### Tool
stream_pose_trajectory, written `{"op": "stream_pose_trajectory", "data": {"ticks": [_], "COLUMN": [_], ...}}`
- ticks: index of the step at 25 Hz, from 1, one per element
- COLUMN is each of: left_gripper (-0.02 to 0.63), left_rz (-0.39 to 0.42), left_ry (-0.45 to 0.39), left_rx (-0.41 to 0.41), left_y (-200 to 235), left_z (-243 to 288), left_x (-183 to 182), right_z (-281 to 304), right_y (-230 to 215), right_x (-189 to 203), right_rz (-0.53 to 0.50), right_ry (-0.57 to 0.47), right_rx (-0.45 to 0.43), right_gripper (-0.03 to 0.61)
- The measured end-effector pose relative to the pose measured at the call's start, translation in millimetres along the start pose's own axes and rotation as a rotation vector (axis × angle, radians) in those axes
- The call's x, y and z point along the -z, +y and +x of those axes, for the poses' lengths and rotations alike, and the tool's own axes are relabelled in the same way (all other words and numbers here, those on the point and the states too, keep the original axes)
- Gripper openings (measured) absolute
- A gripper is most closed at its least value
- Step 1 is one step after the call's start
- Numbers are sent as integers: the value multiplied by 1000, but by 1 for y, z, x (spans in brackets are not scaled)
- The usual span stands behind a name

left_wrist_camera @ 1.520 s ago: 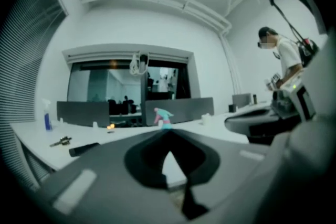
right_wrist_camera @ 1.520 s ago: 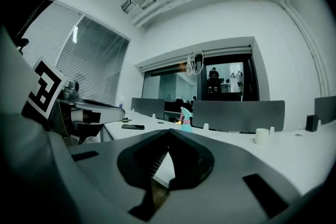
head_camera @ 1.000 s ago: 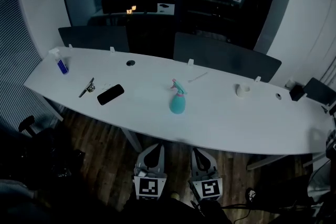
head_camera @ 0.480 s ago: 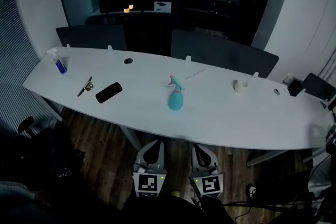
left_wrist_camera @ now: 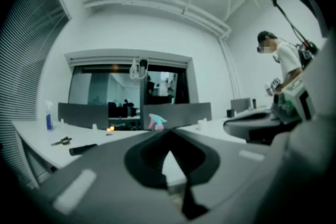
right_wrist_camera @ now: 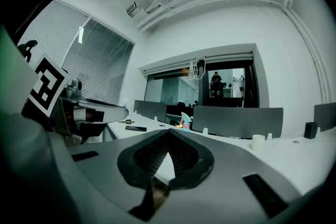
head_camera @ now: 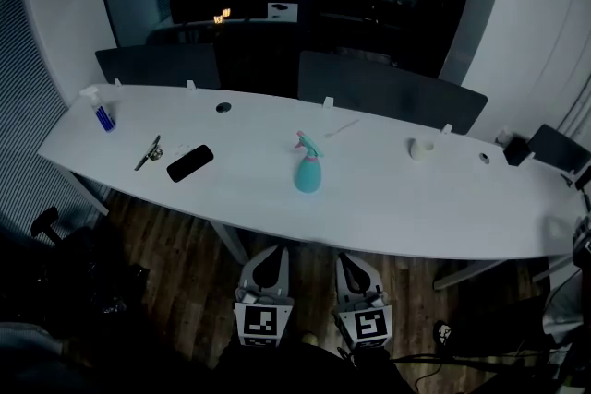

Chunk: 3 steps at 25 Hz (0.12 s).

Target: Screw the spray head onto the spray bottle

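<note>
A teal spray bottle (head_camera: pixel 307 173) with a pink-and-teal spray head on top stands upright near the middle of the long white table (head_camera: pixel 388 208). It shows small and far off in the left gripper view (left_wrist_camera: pixel 156 122) and the right gripper view (right_wrist_camera: pixel 185 120). Both grippers hang low over the floor, well short of the table's near edge. My left gripper (head_camera: pixel 269 251) is shut with nothing in it, its jaws meeting in a point (left_wrist_camera: pixel 169 131). My right gripper (head_camera: pixel 350 256) is also shut and holds nothing (right_wrist_camera: pixel 169 131).
A black phone (head_camera: pixel 190 163), a small metal tool (head_camera: pixel 150 152) and a small blue bottle (head_camera: pixel 102 112) lie on the table's left part. A white roll (head_camera: pixel 421 149) sits at the right. Dark dividers (head_camera: pixel 388 99) line the far edge. A person (left_wrist_camera: pixel 286 68) stands to the right.
The head view has shifted slightly, so the table sits a little higher and further left in it. The bottle has not moved on the table. Both grippers remain low and shut.
</note>
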<state>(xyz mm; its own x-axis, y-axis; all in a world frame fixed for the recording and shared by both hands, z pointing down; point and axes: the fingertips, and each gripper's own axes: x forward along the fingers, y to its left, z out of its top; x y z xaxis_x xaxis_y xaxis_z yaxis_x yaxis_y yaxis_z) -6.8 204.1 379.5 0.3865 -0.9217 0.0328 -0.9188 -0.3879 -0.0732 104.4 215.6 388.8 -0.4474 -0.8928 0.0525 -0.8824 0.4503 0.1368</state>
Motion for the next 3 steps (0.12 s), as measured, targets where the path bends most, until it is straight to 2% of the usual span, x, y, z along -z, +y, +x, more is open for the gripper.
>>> {"op": "stream_pose_trajectory", "data": {"ticks": [3], "left_gripper": [3], "left_rz": [-1], "left_ry": [-16], "left_rx": [9], "left_y": [-1], "left_z": [0], "left_x": [-2], "right_z": [-1], "right_y": [0], "right_x": [0], "right_rz": [-2], "right_ry": [0], "right_rx": [3], "right_gripper": [5]}}
